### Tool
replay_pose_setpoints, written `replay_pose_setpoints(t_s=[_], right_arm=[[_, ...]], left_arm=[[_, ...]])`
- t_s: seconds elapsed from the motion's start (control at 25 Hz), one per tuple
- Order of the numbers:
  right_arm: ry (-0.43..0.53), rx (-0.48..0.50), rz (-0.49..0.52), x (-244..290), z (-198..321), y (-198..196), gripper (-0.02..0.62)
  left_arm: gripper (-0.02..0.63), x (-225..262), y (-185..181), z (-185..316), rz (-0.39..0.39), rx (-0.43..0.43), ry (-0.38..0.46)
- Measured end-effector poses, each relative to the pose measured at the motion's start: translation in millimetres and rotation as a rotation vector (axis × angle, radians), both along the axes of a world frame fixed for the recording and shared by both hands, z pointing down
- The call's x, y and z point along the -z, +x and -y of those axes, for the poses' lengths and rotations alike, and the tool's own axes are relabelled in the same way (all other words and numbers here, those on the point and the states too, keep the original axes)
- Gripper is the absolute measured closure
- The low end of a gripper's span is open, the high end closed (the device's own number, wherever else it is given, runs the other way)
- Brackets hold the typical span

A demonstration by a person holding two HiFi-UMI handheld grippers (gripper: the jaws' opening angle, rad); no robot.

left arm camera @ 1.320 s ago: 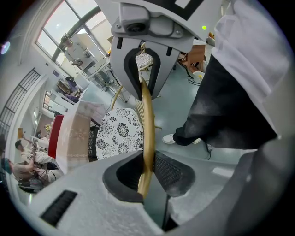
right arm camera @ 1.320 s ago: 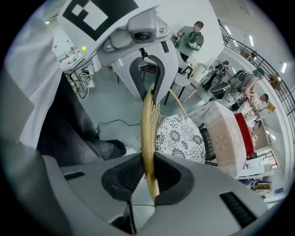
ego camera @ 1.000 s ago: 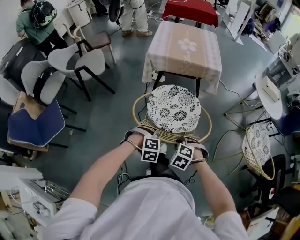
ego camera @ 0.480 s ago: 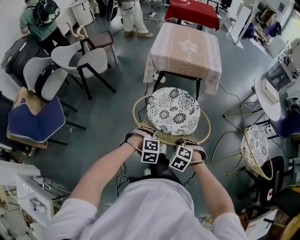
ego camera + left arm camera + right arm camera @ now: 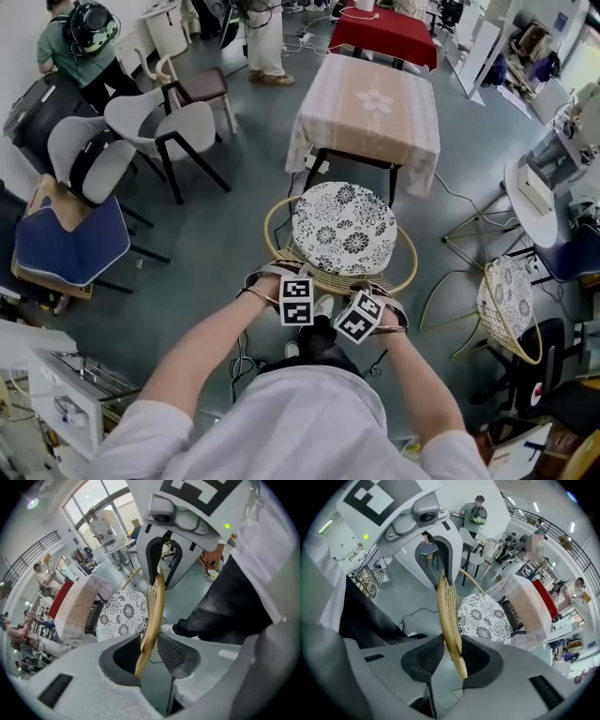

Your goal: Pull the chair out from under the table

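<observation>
My left tool and right tool had just been opening, loose around the back rim of the chair, by the near edge of the counter.

The chair, a floral cushion in a rattan hoop, stands just beside the cloth-draped bench. At the chair's near rim sit the left gripper and right gripper, jaws just opening, rim between them.
</observation>
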State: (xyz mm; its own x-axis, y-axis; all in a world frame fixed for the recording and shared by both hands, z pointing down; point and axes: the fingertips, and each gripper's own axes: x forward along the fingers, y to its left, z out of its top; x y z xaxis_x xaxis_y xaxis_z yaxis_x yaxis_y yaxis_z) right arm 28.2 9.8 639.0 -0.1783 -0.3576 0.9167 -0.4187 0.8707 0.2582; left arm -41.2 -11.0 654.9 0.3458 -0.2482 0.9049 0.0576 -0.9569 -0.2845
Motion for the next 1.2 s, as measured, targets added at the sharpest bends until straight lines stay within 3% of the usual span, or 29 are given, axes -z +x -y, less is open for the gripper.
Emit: replay_pose_setpoints(t_s=[0.36, 0.56, 0.84, 1.04, 1.2], right_arm=[[0.026, -0.112, 0.118, 23.3, -4.4, -1.3, 0.488], [0.079, -0.241, 0.271, 52.6, 12.0, -9.2, 0.528], [0.174, -0.420, 0.483, 101.7, 39.2, -7.9, 0.565], [0.256, -0.502, 0.592, 139.1, 54.2, -3.3, 0.580], [0.311, -0.546, 0.686, 164.7, 60.5, -1.4, 0.591]], left_arm=[[0.500, 19.8, -3.8, -4.4, -0.145, 0.160, -0.093], [0.500, 57.2, 12.5, 14.2, -0.341, 0.306, -0.125], [0.525, 112.7, 44.9, 32.5, -0.595, 0.448, -0.148], [0.568, 165.0, 58.0, 44.5, -0.797, 0.578, -0.156], [0.587, 188.2, 58.6, 50.1, -0.906, 0.654, -0.153]])
